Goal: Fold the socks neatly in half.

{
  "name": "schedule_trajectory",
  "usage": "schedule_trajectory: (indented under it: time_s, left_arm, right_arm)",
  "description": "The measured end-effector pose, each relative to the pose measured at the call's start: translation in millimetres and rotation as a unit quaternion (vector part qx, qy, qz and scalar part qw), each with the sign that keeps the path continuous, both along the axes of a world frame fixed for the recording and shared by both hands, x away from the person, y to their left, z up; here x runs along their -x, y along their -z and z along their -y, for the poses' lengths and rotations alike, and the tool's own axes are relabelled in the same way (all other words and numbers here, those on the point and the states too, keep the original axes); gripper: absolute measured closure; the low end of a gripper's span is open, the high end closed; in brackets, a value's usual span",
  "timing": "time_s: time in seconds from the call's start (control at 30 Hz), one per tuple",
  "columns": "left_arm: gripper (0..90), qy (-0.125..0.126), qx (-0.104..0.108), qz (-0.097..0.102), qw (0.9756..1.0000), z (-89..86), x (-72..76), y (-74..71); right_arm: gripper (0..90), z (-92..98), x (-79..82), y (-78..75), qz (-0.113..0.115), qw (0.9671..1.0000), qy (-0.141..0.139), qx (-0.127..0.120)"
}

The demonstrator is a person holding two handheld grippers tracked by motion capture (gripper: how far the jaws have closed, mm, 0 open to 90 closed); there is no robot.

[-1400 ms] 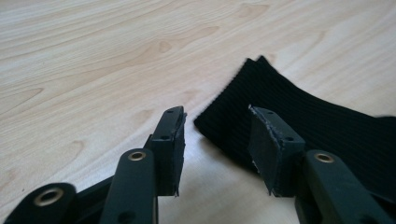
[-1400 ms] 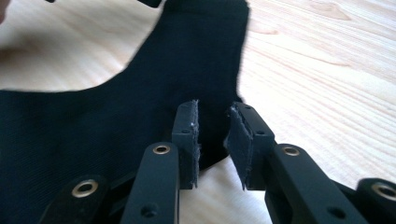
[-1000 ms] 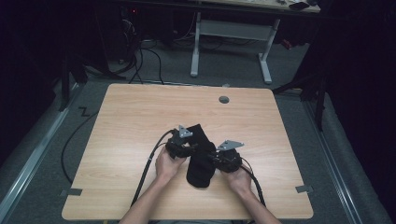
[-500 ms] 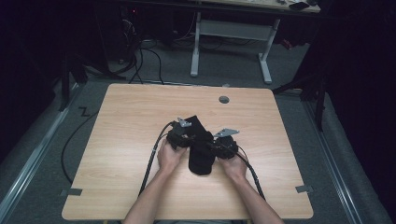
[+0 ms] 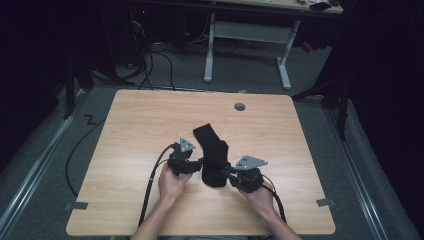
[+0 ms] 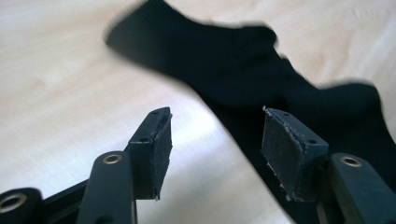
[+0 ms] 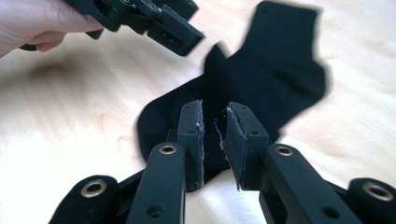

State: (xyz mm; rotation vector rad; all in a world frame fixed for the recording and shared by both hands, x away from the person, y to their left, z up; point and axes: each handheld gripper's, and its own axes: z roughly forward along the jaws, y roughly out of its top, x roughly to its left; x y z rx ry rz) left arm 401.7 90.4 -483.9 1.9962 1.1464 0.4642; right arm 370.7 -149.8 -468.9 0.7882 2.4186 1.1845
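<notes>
A black sock (image 5: 212,155) lies flat on the wooden desk (image 5: 130,125), near the desk's middle and towards the person's edge, well short of the round cable grommet (image 5: 240,106) at the far side. The sock's cuff end points away from the person, towards the grommet; its foot end lies nearest the person, between the two grippers. The left gripper (image 5: 196,164) sits just beside the sock's left edge, held in the left hand (image 5: 172,182). In the left gripper view its jaws are spread wide, with bare desk between the pads and the sock (image 6: 280,88) passing in front of and under the right-hand pad; nothing is pinched. The right gripper (image 5: 226,172), held in the right hand (image 5: 257,192), sits at the sock's foot end. In the right gripper view its jaws stand close together with a narrow gap, directly over the sock (image 7: 261,79); a fold of cloth may sit between the pads, but whether they actually clamp it cannot be told. The left gripper (image 7: 180,32) also appears beyond the sock in that view. The sock is judged light, soft and limp: it will sag and fold where unsupported, and it will not slip readily on the rubber pads. Take hold at an edge or a raised fold, such as the cuff rim or toe, since flat cloth offers the jaws little to bite.
</notes>
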Motion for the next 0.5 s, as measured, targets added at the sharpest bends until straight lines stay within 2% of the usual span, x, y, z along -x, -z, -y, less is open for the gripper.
schedule_trajectory:
  time_s: [0.13, 0.2, 0.3, 0.33, 0.4, 0.5]
  left_arm:
    - [41.4, 0.002, -0.017, -0.02, 0.9997, 4.3, 13.5, 16.3]
    - [40.9, -0.001, -0.021, -0.011, 0.9997, 4.2, 18.8, 19.7]
    - [41.2, -0.003, -0.033, -0.013, 0.9994, 5.8, 17.1, 18.6]
    - [41.2, -0.005, -0.043, -0.009, 0.999, 6.4, 15.4, 18.7]
    - [41.5, -0.01, -0.048, -0.008, 0.9988, 7.4, 11.2, 18.5]
    - [40.9, -0.008, -0.026, -0.018, 0.9995, 8.0, 10.1, 15.8]
  right_arm:
    - [72.7, -11.9, -2.7, 14.8, -0.026, 0.9996, -0.004, 0.006]
    - [72.2, -17.0, -6.8, 21.4, -0.039, 0.9992, -0.002, 0.01]
    - [75.8, -23.4, -15.9, 31.9, -0.048, 0.9986, 0.006, 0.023]
    - [76.7, -24.1, -18.2, 33.9, -0.049, 0.9985, 0.008, 0.022]
    - [79.7, -24.4, -23.1, 35.4, -0.05, 0.9986, 0.014, 0.011]
    - [82.8, -28.8, -32.8, 34.0, -0.04, 0.9986, 0.023, 0.024]
